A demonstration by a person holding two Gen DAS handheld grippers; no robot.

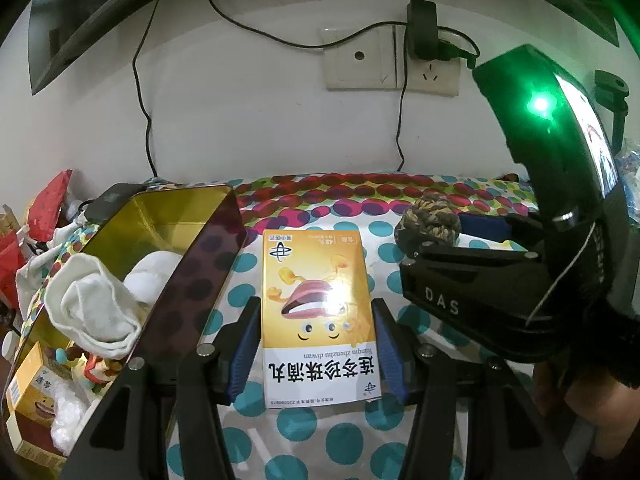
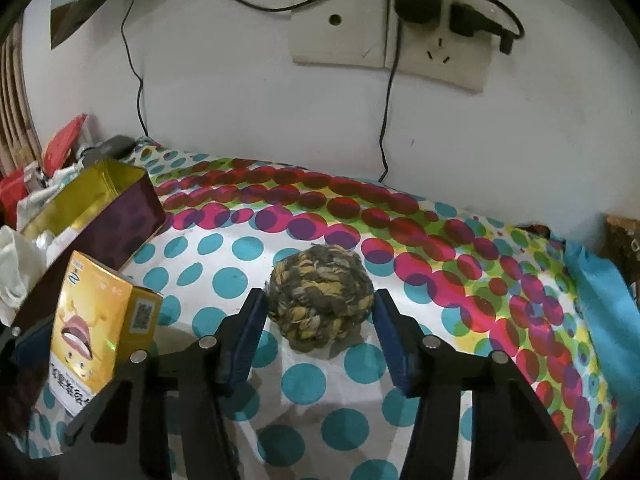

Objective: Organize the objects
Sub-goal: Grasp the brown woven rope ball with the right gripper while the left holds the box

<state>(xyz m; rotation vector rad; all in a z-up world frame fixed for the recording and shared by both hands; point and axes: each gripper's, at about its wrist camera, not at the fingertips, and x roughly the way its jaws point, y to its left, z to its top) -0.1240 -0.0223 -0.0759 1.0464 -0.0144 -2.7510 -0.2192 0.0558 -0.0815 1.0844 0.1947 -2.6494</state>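
Black gripper arms with blue pads fill the bottom of both views. Low in the centre of the left wrist view, the left gripper (image 1: 316, 344) clamps a yellow-and-white cardboard medicine box printed with a cartoon mouth (image 1: 318, 312), its blue pads pressing the box's two long sides above a tablecloth of teal, red and purple dots (image 1: 360, 208). At the left of that frame stands an open rectangular tin with a gold inside and dark purple walls (image 1: 208, 240), holding a rolled white sock (image 1: 94, 308) and, at lower left, a second yellow box (image 1: 32, 396). At the right edge the right gripper's black body carries a green light, its tips by the ball. In the right wrist view, the right gripper (image 2: 320, 312) has a round ball of braided olive and yellow rope (image 2: 320, 300) between its fingers in the middle of the frame; the ball lies on the cloth, and a thin gap shows at each pad, so the jaws stand narrowed around it without visibly pressing. The held box appears at lower left there, beside the tin. A beige wall socket plate (image 2: 392, 52) with a black plug and cables sits at the top.
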